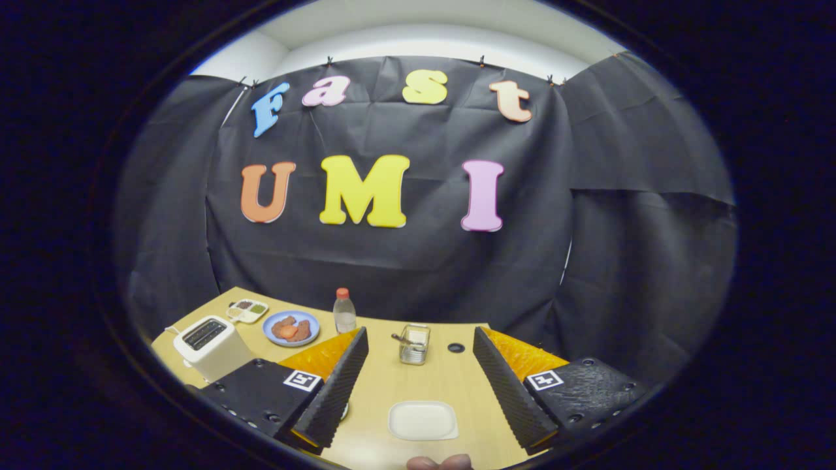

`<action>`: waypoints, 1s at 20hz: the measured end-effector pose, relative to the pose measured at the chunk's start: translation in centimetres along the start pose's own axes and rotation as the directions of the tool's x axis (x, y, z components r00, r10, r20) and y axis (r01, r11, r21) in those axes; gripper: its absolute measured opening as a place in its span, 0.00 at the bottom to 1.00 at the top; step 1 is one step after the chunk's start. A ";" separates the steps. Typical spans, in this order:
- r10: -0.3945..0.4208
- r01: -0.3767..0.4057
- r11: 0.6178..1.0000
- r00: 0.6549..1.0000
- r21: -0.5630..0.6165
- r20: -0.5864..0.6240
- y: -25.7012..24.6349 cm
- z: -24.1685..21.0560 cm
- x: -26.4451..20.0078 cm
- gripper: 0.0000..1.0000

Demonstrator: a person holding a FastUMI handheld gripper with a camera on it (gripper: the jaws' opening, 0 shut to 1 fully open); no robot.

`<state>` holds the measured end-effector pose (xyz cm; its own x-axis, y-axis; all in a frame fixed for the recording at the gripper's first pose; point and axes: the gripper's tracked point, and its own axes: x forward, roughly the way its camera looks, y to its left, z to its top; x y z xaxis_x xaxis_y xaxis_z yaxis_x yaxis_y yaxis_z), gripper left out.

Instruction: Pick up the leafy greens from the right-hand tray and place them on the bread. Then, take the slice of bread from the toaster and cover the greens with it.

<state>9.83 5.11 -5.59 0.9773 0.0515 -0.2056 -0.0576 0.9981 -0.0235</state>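
Note:
My gripper is open wide above the near part of a wooden table, with nothing between its fingers. A white toaster stands to the left of the left finger; its slots look dark and I cannot tell whether bread is in them. Between the fingers, close to me, lies a white square tray that looks bare. A sliver of another white dish peeks out from behind the left finger, and the finger hides what is on it. I cannot pick out greens anywhere.
Beyond the left finger sit a blue plate of reddish meat pieces, a small white condiment dish and a plastic bottle. A glass holder with a utensil stands just ahead, near a cable hole. A person's fingertip shows nearest me.

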 end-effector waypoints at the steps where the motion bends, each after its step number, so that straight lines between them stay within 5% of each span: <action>1: -0.004 0.003 1.000 1.000 0.009 0.028 -0.9 1.4 -0.9 0.98; 6: -0.058 0.049 0.995 0.991 0.082 0.120 -4.9 5.3 -4.8 0.96; 20: -0.063 0.045 0.989 0.990 0.139 0.127 -6.6 4.5 -5.8 0.96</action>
<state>5.46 -1.60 0.16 0.9970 -0.0075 -0.0773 0.0155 0.9945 0.1032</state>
